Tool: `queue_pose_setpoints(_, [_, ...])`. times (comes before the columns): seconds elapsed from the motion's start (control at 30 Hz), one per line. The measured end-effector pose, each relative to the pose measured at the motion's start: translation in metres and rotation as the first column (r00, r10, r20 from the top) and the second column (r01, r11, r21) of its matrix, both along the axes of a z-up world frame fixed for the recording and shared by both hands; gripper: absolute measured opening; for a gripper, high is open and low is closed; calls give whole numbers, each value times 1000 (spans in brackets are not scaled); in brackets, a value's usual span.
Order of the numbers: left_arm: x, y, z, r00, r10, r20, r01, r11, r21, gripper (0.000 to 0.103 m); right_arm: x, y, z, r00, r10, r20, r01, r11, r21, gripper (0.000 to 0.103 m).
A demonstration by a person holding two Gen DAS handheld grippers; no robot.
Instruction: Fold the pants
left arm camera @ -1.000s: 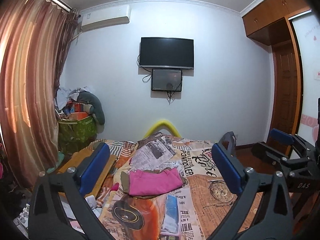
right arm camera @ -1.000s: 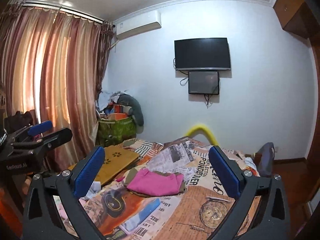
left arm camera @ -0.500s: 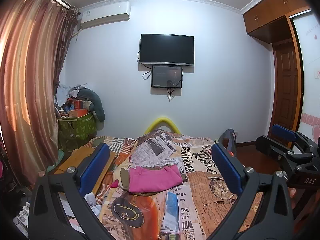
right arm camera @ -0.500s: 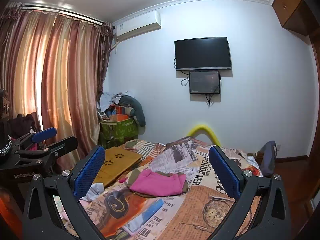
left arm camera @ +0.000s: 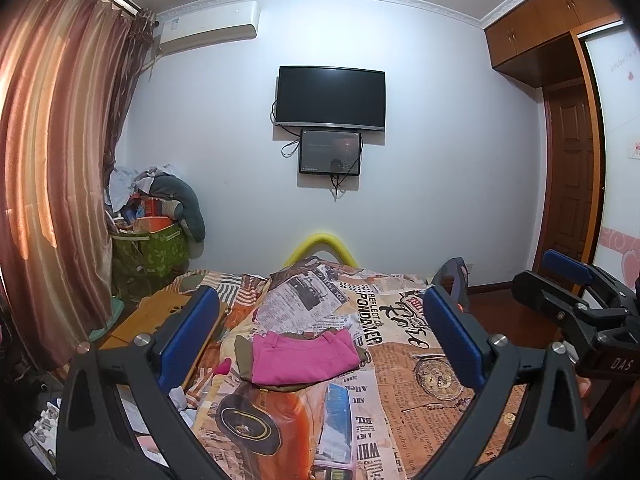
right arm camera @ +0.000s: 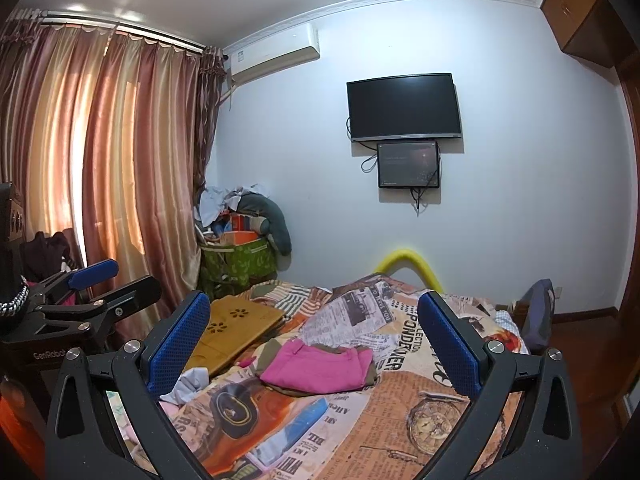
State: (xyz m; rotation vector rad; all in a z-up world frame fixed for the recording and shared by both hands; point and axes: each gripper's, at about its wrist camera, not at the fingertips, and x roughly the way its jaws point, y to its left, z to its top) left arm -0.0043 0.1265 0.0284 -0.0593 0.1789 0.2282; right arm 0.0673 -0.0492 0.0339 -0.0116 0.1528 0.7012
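Nearest to us, the left tool (left arm camera: 320, 336) is held with its blue pads spread wide, nothing between them. The right tool (right arm camera: 316, 344) is likewise gaping and empty. Each tool shows in the other's view at the frame edge: the right one at the far right of the left view, the left one at the far left of the right view, both raised above the bed and apart from it.

Below and ahead lies the bed (left arm camera: 420, 364), covered with a newspaper-print quilt in orange and cream. On the quilt, framed between the pads in both views, we see the pink pants (left arm camera: 300, 358), folded into a compact stack. They rest on an olive garment (left arm camera: 243, 356) whose edges show around them. Neither tool touches the pants.

Left of the bed, a wooden lap tray (right arm camera: 236, 328) lies flat, and loose cloth (right arm camera: 188, 386) sits near its front end.

Farther back, a yellow arc (left arm camera: 320, 242) rises behind the bed. A green bin (left arm camera: 154, 248) heaped with clothes stands in the corner by the curtains (left arm camera: 52, 184). On the far wall hang a TV (left arm camera: 331, 98) with a smaller screen (left arm camera: 330, 152) under it.
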Motion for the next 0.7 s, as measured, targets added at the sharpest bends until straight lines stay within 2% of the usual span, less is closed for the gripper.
queue_pose_setpoints(0.7, [3, -2, -2, 1000, -15, 0, 15, 1000, -9, 103, 1, -3, 3, 1000, -5, -7, 5, 1000, 5, 103])
